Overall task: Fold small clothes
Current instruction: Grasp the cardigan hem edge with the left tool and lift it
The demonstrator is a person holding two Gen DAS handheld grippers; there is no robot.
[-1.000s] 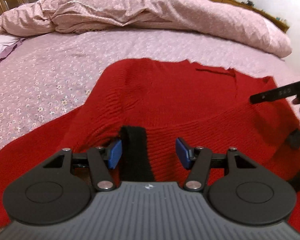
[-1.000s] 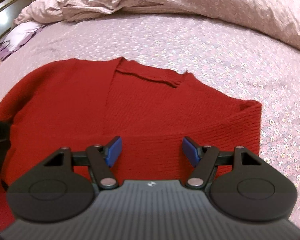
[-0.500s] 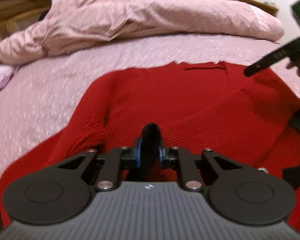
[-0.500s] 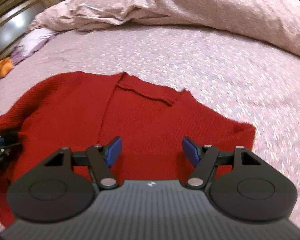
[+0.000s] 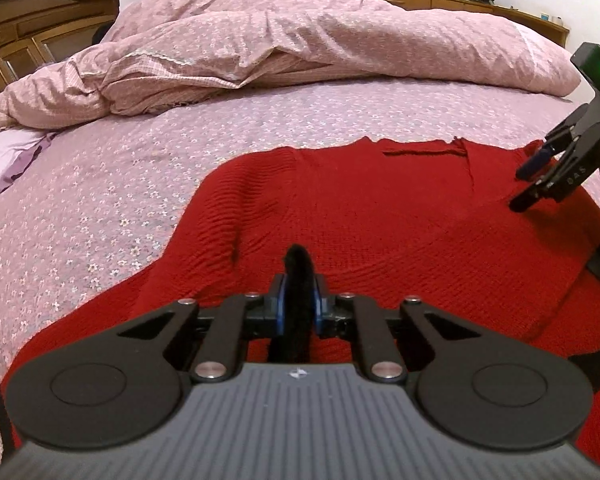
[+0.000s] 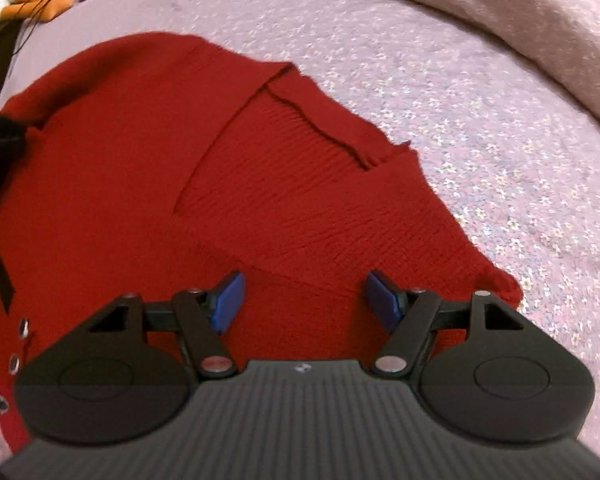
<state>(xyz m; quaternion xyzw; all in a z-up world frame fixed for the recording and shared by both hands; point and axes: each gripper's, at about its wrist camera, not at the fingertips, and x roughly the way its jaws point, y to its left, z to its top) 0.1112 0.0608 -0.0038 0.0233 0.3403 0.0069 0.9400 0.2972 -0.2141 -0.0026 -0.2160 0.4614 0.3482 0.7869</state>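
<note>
Left gripper (image 5: 298, 312): we see it pinching the sweater's black cuff (image 5: 298, 276).
Right gripper (image 6: 302, 300): jaws opening, nothing between the pads; red knit lies below.
Red sweater (image 6: 140, 160): spread ahead of both tools on the floral bedsheet (image 5: 100, 184).
Contact: perhaps hovering; blur hides it.

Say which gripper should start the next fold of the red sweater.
Left. The left gripper is already shut on the sweater's black trim, so it can lift. The right gripper is open over the red sweater, gripping nothing.
</note>
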